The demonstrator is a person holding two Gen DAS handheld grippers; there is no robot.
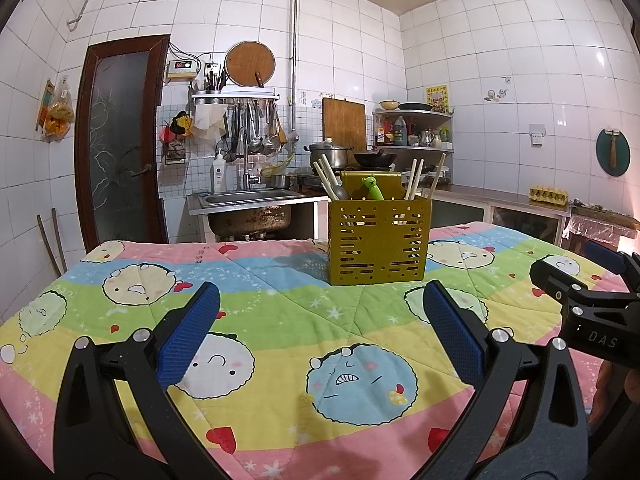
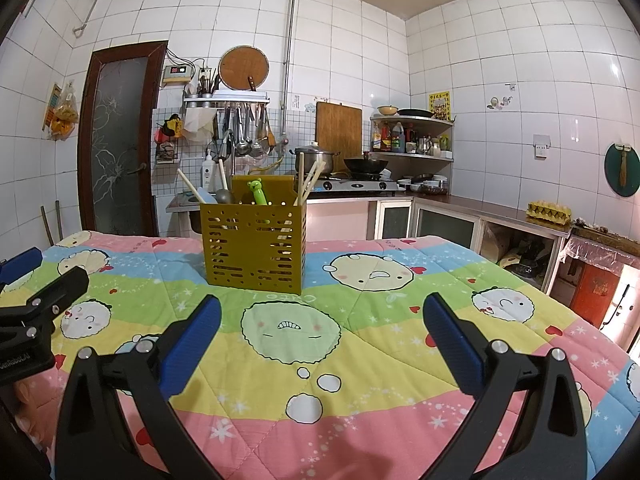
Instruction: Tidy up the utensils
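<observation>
Only the utensil holder (image 1: 379,240) stands on the open quilt (image 1: 280,308).

Black claw (image 1: 320,320) arms, blue textured pads (image 1: 190,334), silver screws.

The kitchen is evenly and fairly brightly lit, with soft glare on the white wall tiles (image 2: 612,68) up to the right. The utensil holder (image 1: 379,240) casts a faint shadow leftward onto the quilt (image 1: 280,312). Both views are sharp but bend strongly toward the edges, with dark corners.
</observation>
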